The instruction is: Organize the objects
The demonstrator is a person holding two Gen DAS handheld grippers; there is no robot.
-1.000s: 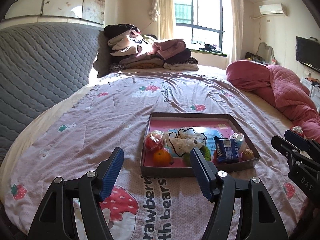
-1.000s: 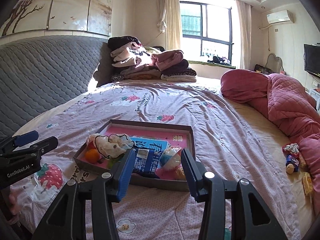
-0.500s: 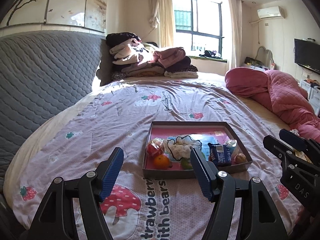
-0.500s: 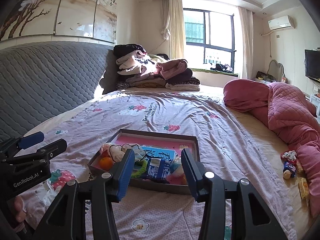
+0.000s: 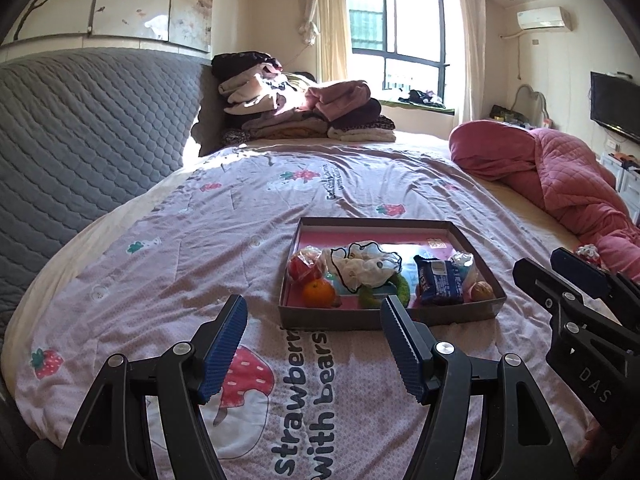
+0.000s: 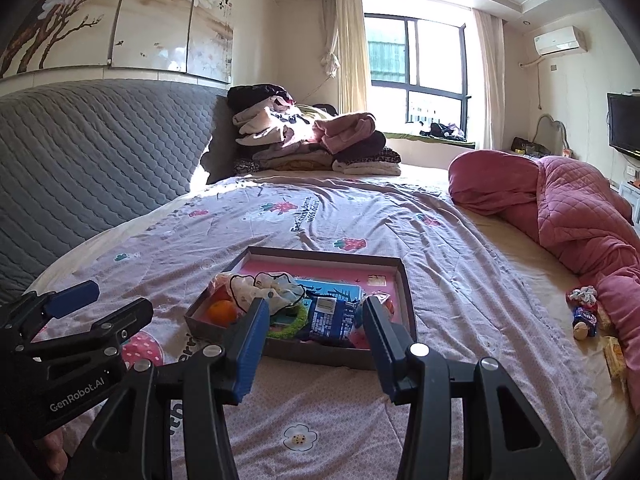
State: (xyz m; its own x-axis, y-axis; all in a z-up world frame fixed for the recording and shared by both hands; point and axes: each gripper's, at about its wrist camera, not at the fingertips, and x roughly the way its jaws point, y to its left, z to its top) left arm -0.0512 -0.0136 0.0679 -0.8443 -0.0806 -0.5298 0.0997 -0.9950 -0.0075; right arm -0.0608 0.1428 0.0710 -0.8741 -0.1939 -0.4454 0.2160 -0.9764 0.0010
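Both claws, left claw (image 5: 314,344) and right claw (image 6: 316,342), hang spread and empty above the bed, short of the shallow grey cardboard tray (image 6: 394,270). Loose small snack packets (image 6: 586,316) lie well right beside the pink quilt (image 6: 568,204); approaching low seems wise.

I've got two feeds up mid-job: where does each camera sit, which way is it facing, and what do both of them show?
Left wrist: on the left gripper, jaws open, looking across the bed at the box ahead, slightly right; the right gripper shows at the right edge.
Right wrist: on the right gripper, jaws open, facing the box head-on; the left gripper shows at the left edge.
Shared: the box, the orange, the blue snack packet, the pink quilt and the window.
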